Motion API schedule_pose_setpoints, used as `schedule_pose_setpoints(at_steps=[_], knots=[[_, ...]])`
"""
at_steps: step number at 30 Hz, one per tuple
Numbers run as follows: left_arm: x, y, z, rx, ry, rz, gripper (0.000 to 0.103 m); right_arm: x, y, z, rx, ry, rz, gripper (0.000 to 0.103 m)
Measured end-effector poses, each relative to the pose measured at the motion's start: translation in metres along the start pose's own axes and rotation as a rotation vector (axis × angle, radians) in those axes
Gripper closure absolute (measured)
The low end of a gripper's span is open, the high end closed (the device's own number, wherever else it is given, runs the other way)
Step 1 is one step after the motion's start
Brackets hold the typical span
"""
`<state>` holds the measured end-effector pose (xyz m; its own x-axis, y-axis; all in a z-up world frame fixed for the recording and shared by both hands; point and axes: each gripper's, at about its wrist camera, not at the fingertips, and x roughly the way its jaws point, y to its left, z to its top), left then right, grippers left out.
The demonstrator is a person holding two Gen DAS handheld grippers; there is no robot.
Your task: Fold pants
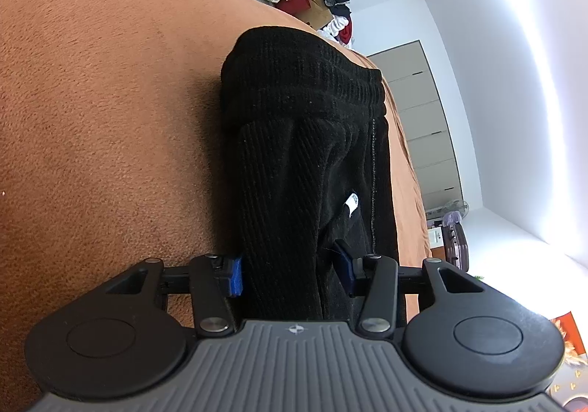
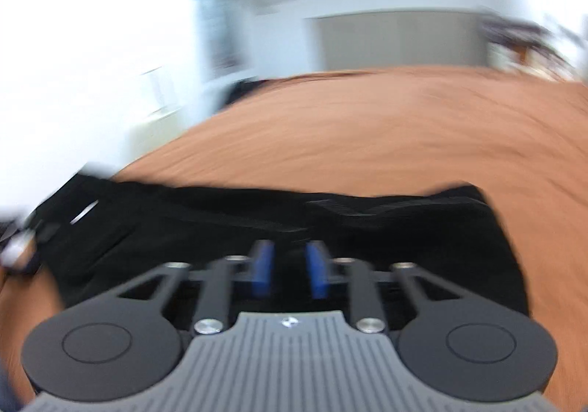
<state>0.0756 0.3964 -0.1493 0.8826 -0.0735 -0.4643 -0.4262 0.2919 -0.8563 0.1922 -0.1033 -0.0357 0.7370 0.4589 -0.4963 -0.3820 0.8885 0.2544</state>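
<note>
The left tool (image 1: 290, 274) grasps a bunched fold of the black ribbed pants (image 1: 305, 140) between its blue pads (image 1: 235, 275); the cloth runs straight ahead of it over the brown bed cover (image 1: 103, 110), with a small white label (image 1: 352, 204) just ahead of the far pad. The right wrist view is blurred: the right tool (image 2: 288, 268) sits over the pants (image 2: 404, 228) with a narrow gap between its pads, and I cannot tell whether cloth is caught there

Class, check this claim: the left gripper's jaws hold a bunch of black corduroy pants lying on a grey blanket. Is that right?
Not quite: the blanket is rust-brown, not grey, as the left wrist view shows. The rest stands: the left gripper has its jaws around bunched black corduroy pants.
</note>
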Motion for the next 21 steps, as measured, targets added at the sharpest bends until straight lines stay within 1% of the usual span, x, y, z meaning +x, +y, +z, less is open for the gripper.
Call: schedule_pose_setpoints(at_steps=[1, 2, 3, 5, 6, 7, 8, 9, 10, 12, 14, 15, 17, 18, 20, 21], knots=[[0.0, 0.0, 0.0, -0.003, 0.0, -0.002, 0.049, 0.006, -0.005, -0.001, 0.035, 0.007, -0.043, 0.1], [0.0, 0.0, 0.001, -0.004, -0.001, -0.002, 0.049, 0.013, -0.007, -0.004, 0.051, 0.022, -0.047, 0.102], [0.0, 0.0, 0.001, -0.003, -0.003, -0.002, 0.049, 0.02, -0.005, -0.009, 0.05, 0.051, -0.029, 0.103], [0.0, 0.0, 0.001, -0.002, -0.004, 0.0, 0.049, 0.043, 0.006, -0.023, -0.014, 0.162, -0.026, 0.103], [0.001, 0.0, 0.001, -0.002, -0.004, 0.0, 0.049, 0.051, 0.013, -0.03, -0.061, 0.192, -0.044, 0.103], [0.001, 0.0, 0.001, -0.002, -0.002, 0.001, 0.049, 0.051, 0.018, -0.032, -0.092, 0.177, -0.067, 0.103], [0.0, 0.0, 0.002, -0.004, 0.001, -0.001, 0.049, 0.05, 0.019, -0.028, -0.096, 0.178, -0.075, 0.102], [-0.002, 0.001, 0.002, -0.013, 0.004, -0.006, 0.049, 0.047, 0.02, -0.023, -0.08, 0.174, -0.082, 0.1], [-0.003, 0.001, 0.002, -0.02, 0.003, -0.014, 0.049, 0.04, 0.022, -0.018, -0.057, 0.153, -0.088, 0.1], [-0.007, 0.001, 0.002, -0.015, -0.005, -0.021, 0.047, 0.027, 0.027, -0.017, -0.053, 0.092, -0.072, 0.099], [-0.01, 0.001, 0.002, 0.002, -0.013, -0.018, 0.046, 0.019, 0.036, -0.017, -0.075, 0.039, -0.054, 0.098], [-0.01, 0.001, 0.002, 0.011, -0.013, -0.016, 0.046, 0.019, 0.039, -0.021, -0.078, 0.039, -0.043, 0.098], [-0.009, 0.002, 0.004, 0.016, -0.009, -0.018, 0.046, 0.031, 0.042, -0.03, -0.067, 0.12, -0.046, 0.097], [-0.008, 0.003, 0.005, 0.012, -0.006, -0.022, 0.046, 0.035, 0.046, -0.032, -0.068, 0.128, -0.057, 0.097], [-0.009, 0.006, 0.009, 0.006, -0.019, -0.048, 0.046, 0.037, 0.055, -0.022, -0.096, 0.099, -0.094, 0.097], [-0.011, 0.008, 0.011, -0.001, -0.03, -0.065, 0.046, 0.035, 0.064, -0.018, -0.102, 0.079, -0.088, 0.096]])
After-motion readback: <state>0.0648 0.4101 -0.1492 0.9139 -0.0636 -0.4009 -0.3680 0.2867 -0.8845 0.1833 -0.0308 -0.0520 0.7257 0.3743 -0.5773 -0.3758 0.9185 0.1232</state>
